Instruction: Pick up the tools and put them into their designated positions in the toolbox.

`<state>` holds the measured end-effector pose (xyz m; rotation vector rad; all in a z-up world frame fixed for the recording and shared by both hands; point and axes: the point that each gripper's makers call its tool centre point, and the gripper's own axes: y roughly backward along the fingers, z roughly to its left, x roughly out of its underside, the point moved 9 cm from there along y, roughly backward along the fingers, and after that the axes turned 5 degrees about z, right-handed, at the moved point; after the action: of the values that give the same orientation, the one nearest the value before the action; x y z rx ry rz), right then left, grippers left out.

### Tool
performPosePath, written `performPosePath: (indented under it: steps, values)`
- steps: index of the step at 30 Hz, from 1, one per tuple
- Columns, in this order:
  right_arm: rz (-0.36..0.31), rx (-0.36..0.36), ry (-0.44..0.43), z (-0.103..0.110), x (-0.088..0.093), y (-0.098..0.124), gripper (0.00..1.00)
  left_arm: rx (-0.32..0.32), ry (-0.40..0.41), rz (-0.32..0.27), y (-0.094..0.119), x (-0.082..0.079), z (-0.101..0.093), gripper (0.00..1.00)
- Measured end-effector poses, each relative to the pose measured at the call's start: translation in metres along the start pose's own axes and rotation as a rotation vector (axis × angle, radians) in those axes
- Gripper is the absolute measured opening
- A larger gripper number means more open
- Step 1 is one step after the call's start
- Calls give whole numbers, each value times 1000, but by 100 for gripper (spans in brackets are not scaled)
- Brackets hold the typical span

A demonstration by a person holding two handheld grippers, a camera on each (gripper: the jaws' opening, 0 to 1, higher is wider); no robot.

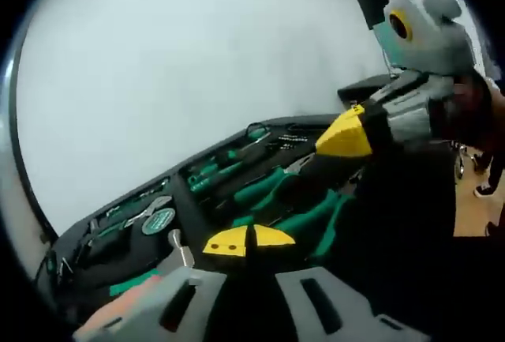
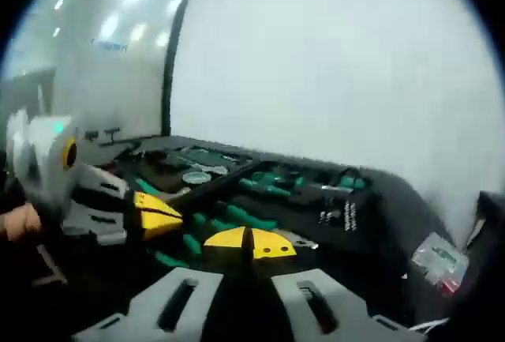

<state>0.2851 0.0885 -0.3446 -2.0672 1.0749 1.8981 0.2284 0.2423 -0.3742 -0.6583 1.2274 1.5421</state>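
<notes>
**Both claws pinched shut over the open toolbox**

Nearest me in the left gripper view, my left claw (image 1: 248,243) has its yellow tips pressed together with no gap, and I can see nothing between them. In the right gripper view my right claw (image 2: 249,244) looks the same: tips meeting, nothing visibly gripped. Whether a thin piece is caught below the tips I cannot tell.

Just beyond lies the toolbox (image 1: 118,235), a black tray open on the dark surface (image 2: 410,200), its slots mostly filled. Green-handled tools (image 1: 272,188) sit in the middle compartments, and a metal wrench (image 1: 146,214) lies near a round green label toward one end. In the left gripper view my right claw comes in from the right, its yellow tip hovering above the green handles.

I judge these tools stiff and fairly heavy for their size, steel shafts with rubbery grips. The green handles offer the best hold; bare metal would likely slip between hard tips. Taking a tool near its middle should keep it from tipping.

Behind everything stands a plain white wall (image 2: 331,65).
</notes>
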Motion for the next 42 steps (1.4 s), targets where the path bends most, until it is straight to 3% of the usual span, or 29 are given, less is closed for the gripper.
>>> performPosePath:
  steps: [1, 2, 4, 5, 7, 8, 9, 10, 12, 13, 14, 15, 16, 17, 18, 19, 20, 22, 24, 26, 28, 30, 32, 35, 37, 40, 42]
  values:
    - [-2, 29, 32, 0, 1, -1, 0, 3, 11, -1, -1, -1, 2, 3]
    - [-4, 25, 2, 0, 2, -3, 0, 11, 71, 27, -1, 1, 2, 2]
    - [12, -65, -121, 3, 7, -9, 0, 30, 1, 29, 1, -1, 4, 2]
    - [36, -80, -140, 4, 11, -13, 0, 27, 1, 31, 2, -1, 2, 2]
    - [59, -99, -17, 11, 14, -20, 0, 16, -1, 32, 5, -1, -2, 2]
    - [101, -94, 9, 15, 18, -23, 0, 15, 3, 34, 5, -1, -1, 1]
    - [64, -88, 19, 23, 15, -16, 0, 14, 2, 36, 6, 0, -1, 1]
    - [105, -58, 24, 26, 13, -10, 0, 14, 0, 38, 6, -1, -2, 1]
    - [145, -44, 118, 22, 8, -23, 0, 9, 0, 36, 8, 0, -3, 2]
    - [156, 1, 133, 23, 7, -21, 0, 6, 13, 29, 8, 0, -3, 2]
    - [139, -5, 163, 23, 7, -20, 0, 0, 32, 9, 10, 1, -2, 2]
    - [105, -55, 199, 22, 7, -15, 0, -11, -15, -20, 12, 1, 3, 3]
    - [17, -8, 129, 14, 6, -6, 0, -80, -65, -78, 15, -2, 14, 3]
    - [-70, 31, 53, 3, 1, 7, 0, -159, -6, -162, 23, -7, 30, 4]
    - [-104, 32, -48, -8, 0, 22, 0, -172, 87, -253, 34, -11, 47, 5]
    - [-115, 22, -108, -15, 0, 31, 0, -183, 192, -311, 45, -11, 65, 7]
    - [-120, 9, -185, -26, 1, 43, 0, -217, 240, -345, 56, -7, 84, 9]
    - [-116, 18, -182, -47, -2, 67, 9, -303, 227, -418, 71, 12, 113, 9]
    - [-59, 84, -120, -66, -6, 94, 15, -338, 206, -466, 64, 34, 136, 10]
    - [-110, 138, -18, -74, -22, 130, 16, -318, 210, -482, 60, 50, 139, 11]
    - [-60, 162, -14, -92, -28, 153, 16, -294, 239, -415, 55, 47, 137, 12]
    - [-57, 152, 1, -110, -43, 168, 17, -291, 212, -469, 51, 42, 135, 15]
    - [-68, 158, -22, -129, -61, 176, 20, -265, 184, -433, 48, 41, 129, 16]
    - [10, 156, 64, -154, -76, 168, 24, -248, 101, -380, 43, 42, 119, 16]
    - [148, 107, 88, -168, -70, 145, 29, -244, 66, -389, 39, 39, 117, 16]
    - [426, 42, 47, -193, -31, 102, 35, -254, 30, -442, 48, 33, 110, 16]
    - [530, 1, -17, -205, -5, 80, 37, -259, 9, -442, 50, 32, 105, 16]
